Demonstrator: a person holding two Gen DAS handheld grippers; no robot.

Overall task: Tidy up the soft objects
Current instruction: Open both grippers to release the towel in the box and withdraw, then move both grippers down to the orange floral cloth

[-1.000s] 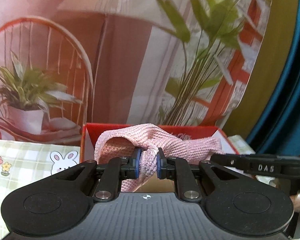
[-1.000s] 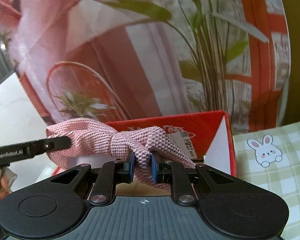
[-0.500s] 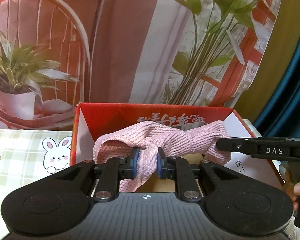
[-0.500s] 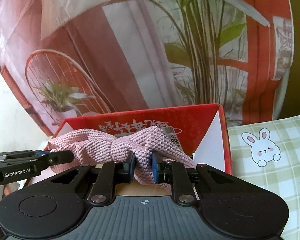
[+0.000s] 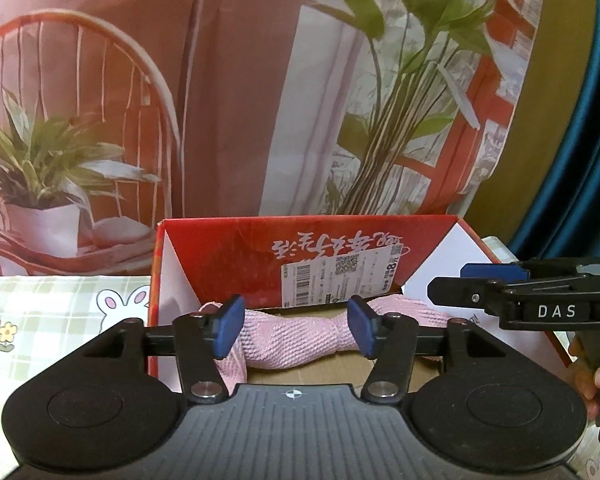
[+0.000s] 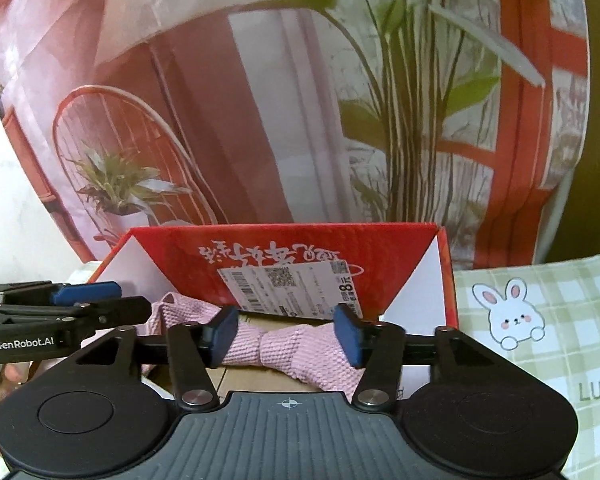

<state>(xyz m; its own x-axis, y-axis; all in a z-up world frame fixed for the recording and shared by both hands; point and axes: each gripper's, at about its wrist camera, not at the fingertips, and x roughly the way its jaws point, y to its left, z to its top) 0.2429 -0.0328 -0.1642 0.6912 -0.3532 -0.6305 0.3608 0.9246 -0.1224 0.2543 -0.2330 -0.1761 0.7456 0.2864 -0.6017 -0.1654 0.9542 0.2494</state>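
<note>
- Both hand-held grippers have let go: the left hand-held gripper (image 5: 296,330) and the right hand-held gripper (image 6: 287,336) were pinched tight on the pink cloth (image 5: 296,340) a second ago, and their jaws have just been opening, so the blue pads now stand clear on either side of it.
- The cloth lies stretched across the inside of the red box (image 5: 228,264), down on its cardboard floor, no longer bunched up above the rim as it was half a second back.
- From the right wrist view, the same cloth (image 6: 300,350) sits between the open pads with a twist near its middle, one end running toward the other gripper.
- One corner seems to drape toward the near edge of the box; whether it hangs over, I cannot tell.
- The box stands on a green checked mat with a rabbit print (image 6: 540,320) covering the tabletop.
- My read: the drop-off is done for this piece, and the next move would be backing both grippers out without snagging the weave.
</note>
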